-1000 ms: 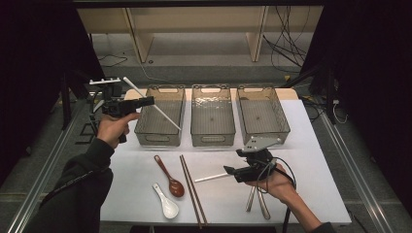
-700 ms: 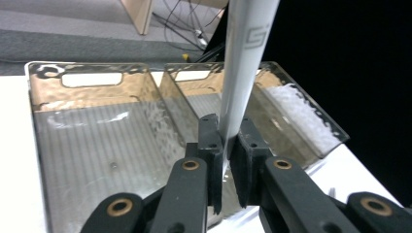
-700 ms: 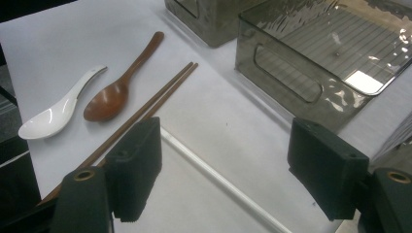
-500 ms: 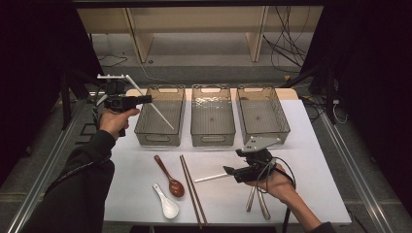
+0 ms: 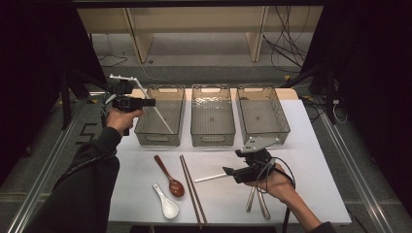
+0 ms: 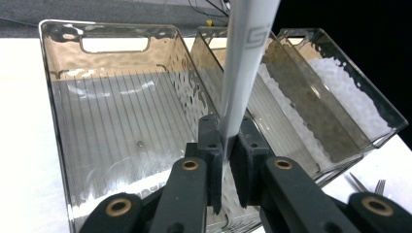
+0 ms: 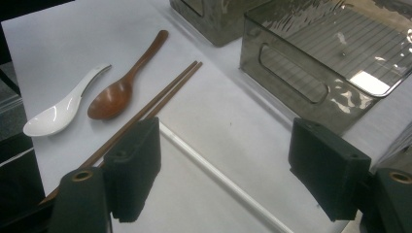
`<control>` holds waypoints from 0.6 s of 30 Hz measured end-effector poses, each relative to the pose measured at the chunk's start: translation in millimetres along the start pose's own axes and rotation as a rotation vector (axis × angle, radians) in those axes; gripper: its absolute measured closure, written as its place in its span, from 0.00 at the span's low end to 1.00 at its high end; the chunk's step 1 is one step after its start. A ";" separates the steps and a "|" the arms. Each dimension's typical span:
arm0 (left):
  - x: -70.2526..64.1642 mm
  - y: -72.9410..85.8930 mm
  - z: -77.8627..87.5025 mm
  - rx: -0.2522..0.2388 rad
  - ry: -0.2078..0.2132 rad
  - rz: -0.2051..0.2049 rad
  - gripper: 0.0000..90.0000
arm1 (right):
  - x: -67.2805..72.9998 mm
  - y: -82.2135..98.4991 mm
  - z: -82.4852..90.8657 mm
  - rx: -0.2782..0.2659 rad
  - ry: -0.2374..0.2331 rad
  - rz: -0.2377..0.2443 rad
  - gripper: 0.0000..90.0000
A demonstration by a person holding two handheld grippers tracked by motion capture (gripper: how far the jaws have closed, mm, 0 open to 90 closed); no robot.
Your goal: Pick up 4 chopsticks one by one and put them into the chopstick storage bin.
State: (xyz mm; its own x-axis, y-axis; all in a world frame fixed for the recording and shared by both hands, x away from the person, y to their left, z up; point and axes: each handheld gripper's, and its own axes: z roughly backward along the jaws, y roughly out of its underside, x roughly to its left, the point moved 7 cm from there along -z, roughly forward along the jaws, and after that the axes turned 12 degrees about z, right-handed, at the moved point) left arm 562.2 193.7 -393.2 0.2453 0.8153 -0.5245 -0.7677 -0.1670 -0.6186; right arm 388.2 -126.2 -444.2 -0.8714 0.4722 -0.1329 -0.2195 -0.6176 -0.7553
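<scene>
My left gripper (image 5: 147, 102) is shut on a white chopstick (image 5: 163, 119) that slants down into the left clear bin (image 5: 155, 138). In the left gripper view the white chopstick (image 6: 243, 73) rises from between the closed jaws of the left gripper (image 6: 226, 150) above that left bin (image 6: 116, 43). My right gripper (image 5: 227, 172) hovers low over the white table, open. A second white chopstick (image 5: 211, 178) lies on the table under it. In the right gripper view the right gripper (image 7: 226, 145) straddles that chopstick (image 7: 218, 177), its pads apart from it.
A middle bin (image 5: 212, 137) and a right bin (image 5: 265, 136) stand beside the left one. A wooden spoon (image 5: 170, 177), a white soup spoon (image 5: 166, 204) and a brown chopstick pair (image 5: 192, 189) lie at the front. Metal cutlery (image 5: 257, 201) lies under the right hand.
My left hand has drifted slightly rightward and down with the white chopstick, its lower end sinking a little into the left bin. The right hand has stayed still.
</scene>
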 end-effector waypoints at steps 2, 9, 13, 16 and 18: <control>0.3 0.9 -2.1 0.010 -0.002 -0.001 0.92 | 0.1 0.0 0.0 0.000 -0.001 0.001 0.32; 0.3 3.3 -6.5 0.023 0.001 0.000 0.91 | 0.4 0.3 -0.2 0.003 -0.003 0.004 0.32; 0.3 4.4 -9.0 0.034 -0.004 -0.002 0.91 | 0.8 0.4 -0.6 0.005 -0.004 0.006 0.32; 0.2 4.5 -10.6 0.042 -0.005 -0.002 0.91 | 0.8 0.1 -0.7 0.004 -0.005 0.006 0.32; -0.2 4.6 -12.3 0.045 -0.008 -0.003 0.91 | 0.8 0.1 -0.8 0.005 -0.005 0.007 0.32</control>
State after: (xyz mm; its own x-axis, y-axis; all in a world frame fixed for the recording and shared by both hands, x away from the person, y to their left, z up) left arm 565.9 186.0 -403.2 0.2425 0.8204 -0.5178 -0.7927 -0.1402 -0.5932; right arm 387.8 -125.4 -444.9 -0.8749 0.4651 -0.1348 -0.2157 -0.6236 -0.7514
